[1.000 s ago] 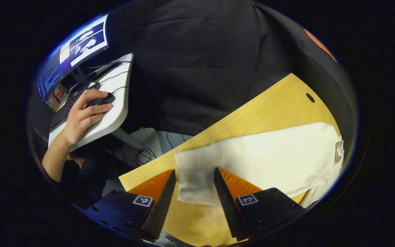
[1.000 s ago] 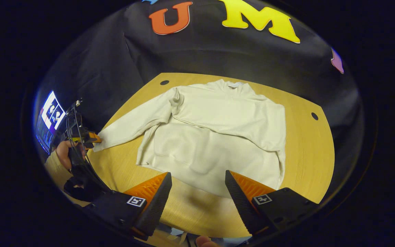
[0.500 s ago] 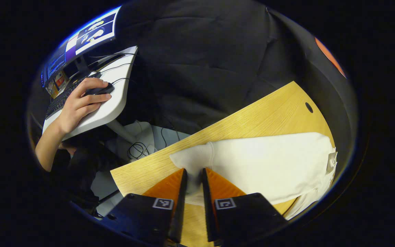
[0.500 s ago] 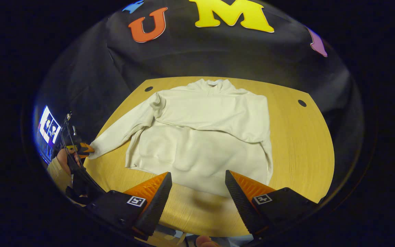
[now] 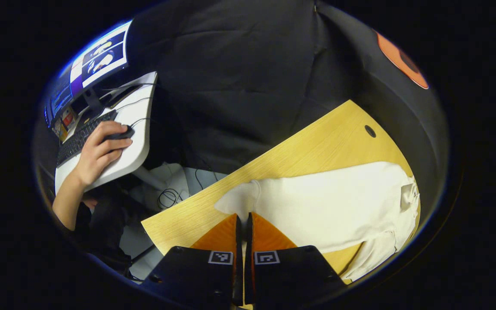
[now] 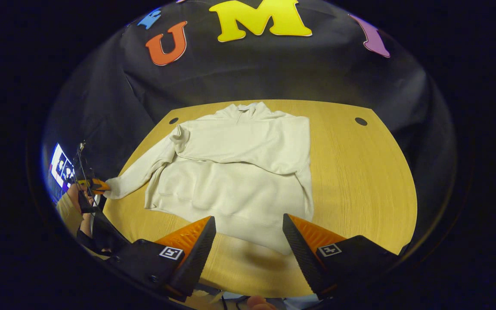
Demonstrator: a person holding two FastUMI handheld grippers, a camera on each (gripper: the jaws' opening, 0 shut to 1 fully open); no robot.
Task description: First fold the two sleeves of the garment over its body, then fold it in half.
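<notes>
A cream sweatshirt (image 6: 230,181) lies flat on the wooden table (image 6: 360,172), collar toward the far wall. One sleeve is folded across its chest. The other sleeve (image 6: 138,172) stretches out to the table's left edge. There my left gripper (image 6: 101,186), held by a hand, is at the cuff. In the left gripper view the cuff (image 5: 235,200) is pinched between the fingers of my left gripper (image 5: 242,219), and the sleeve (image 5: 317,206) runs off to the right. My right gripper (image 6: 248,226) hangs open above the hem at the near edge, holding nothing.
Left of the table (image 5: 317,142) stands a white desk (image 5: 138,129) with a monitor (image 5: 88,64) and a keyboard; a person's hand (image 5: 97,153) rests on a mouse there. Cables (image 5: 168,198) lie on the floor between. Two cable holes (image 6: 361,121) mark the table's far corners.
My left gripper went from open around the cuff to shut on it. The right gripper stayed open while the sweatshirt slid left in its view.
</notes>
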